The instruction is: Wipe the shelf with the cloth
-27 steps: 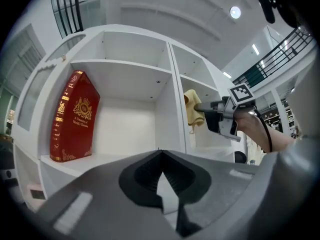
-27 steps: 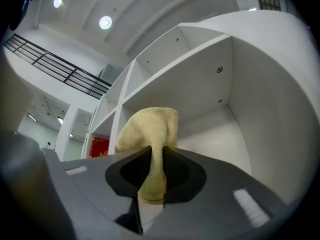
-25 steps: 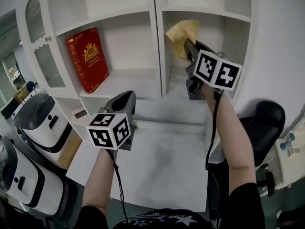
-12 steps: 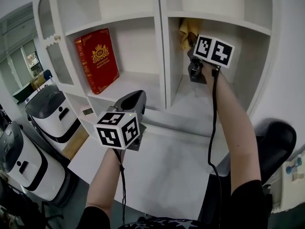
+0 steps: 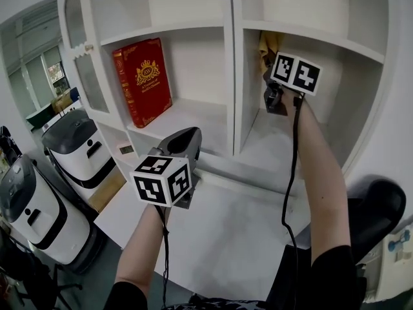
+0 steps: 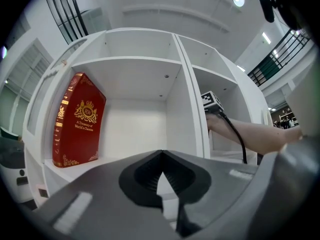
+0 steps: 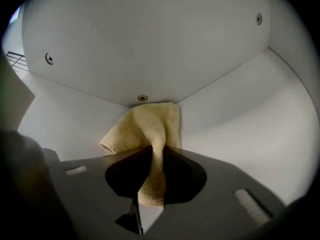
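A yellow cloth [image 7: 145, 131] is pinched between the jaws of my right gripper [image 7: 152, 151] and pressed near the back corner of the right shelf compartment [image 5: 271, 141]. In the head view the cloth [image 5: 268, 44] shows just above the right gripper [image 5: 273, 76], high inside that compartment. My left gripper [image 5: 186, 141] is shut on nothing and hangs in front of the shelf unit, below the middle compartment [image 5: 187, 112]. In the left gripper view, the left gripper [image 6: 161, 156] points at the shelves, and the right arm [image 6: 250, 134] reaches into the right compartment.
A red book [image 5: 143, 79] leans upright at the left of the middle compartment [image 6: 80, 119]. A white tabletop [image 5: 226, 231] lies below my arms. White-and-grey machines [image 5: 77, 150] stand on the floor at the left. A black chair [image 5: 377, 205] is at the right.
My right gripper has carried the cloth up and deeper into the right compartment, towards its back corner. The view has shifted right; my left gripper stays shut before the shelves.
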`<action>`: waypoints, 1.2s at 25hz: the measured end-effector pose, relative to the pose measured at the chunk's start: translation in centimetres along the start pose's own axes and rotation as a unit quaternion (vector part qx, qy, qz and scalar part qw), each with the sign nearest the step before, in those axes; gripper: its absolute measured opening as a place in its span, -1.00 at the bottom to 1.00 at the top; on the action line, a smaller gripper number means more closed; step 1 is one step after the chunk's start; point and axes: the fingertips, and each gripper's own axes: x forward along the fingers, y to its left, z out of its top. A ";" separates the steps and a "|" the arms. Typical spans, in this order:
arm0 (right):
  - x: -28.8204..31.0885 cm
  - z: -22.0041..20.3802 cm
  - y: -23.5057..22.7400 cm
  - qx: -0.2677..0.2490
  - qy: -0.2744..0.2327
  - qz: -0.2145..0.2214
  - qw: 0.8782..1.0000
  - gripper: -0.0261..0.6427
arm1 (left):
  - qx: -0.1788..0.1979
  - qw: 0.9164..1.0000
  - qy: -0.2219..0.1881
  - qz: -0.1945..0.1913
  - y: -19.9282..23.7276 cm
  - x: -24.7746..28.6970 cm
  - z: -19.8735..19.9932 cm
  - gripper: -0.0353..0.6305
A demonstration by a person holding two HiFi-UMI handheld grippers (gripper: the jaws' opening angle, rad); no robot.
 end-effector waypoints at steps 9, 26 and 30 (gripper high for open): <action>-3.3 0.3 3.4 -0.032 0.005 0.062 0.998 -0.67 | 0.002 1.000 -0.005 -0.030 -0.8 -0.4 0.6 -0.89; -13.2 1.6 12.6 -0.033 -0.029 0.093 0.995 -0.67 | -0.009 0.992 -0.007 -0.124 -3.5 -4.3 0.3 -0.89; -15.6 2.3 13.3 -0.006 -0.065 0.113 0.991 -0.66 | -0.012 0.990 -0.010 -0.143 -3.6 -4.1 0.1 -0.89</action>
